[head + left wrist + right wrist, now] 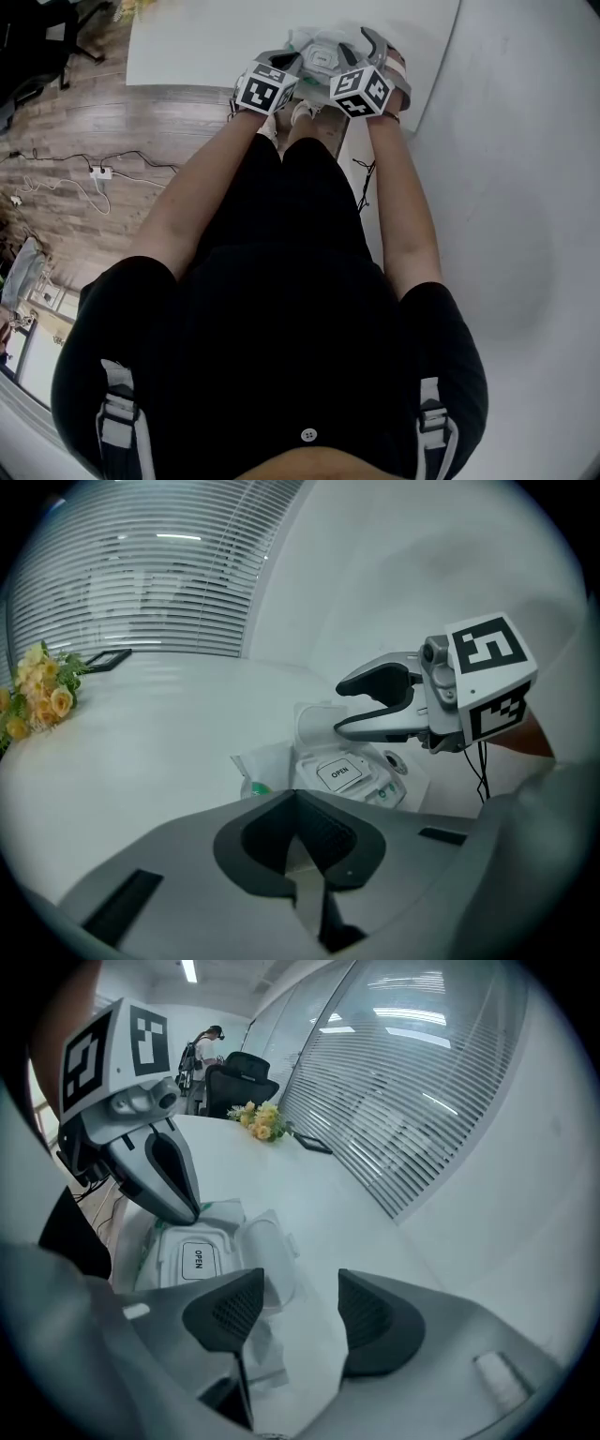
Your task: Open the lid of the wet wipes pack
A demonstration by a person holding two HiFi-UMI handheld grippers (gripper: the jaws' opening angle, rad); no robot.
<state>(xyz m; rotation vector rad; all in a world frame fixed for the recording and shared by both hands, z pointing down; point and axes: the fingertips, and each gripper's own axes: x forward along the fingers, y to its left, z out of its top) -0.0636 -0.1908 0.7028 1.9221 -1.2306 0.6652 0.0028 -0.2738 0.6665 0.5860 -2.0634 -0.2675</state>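
The wet wipes pack (319,53) lies on the white table (206,37) near its near edge, at 12 o'clock from the person and between the two grippers. Its hard lid (269,1244) is flipped open and stands up from the far side of the pack. The hole under it is covered by a flat sticker (339,772) marked OPEN, so no wipes show.

The left gripper (295,803) has its jaws pressed together, and I see nothing between them. The pack sits just beyond them, at about 1 o'clock in the left gripper view. From the right gripper view its tips come down at the pack's edge; whether they touch it I cannot tell.

The right gripper (300,1307) has its jaws spread and empty. The pack lies at 10 o'clock of them, with the open lid just past the left jaw. In the left gripper view this gripper hangs over the pack, apart from it.

Yellow flowers (37,691) lie far off on the table.
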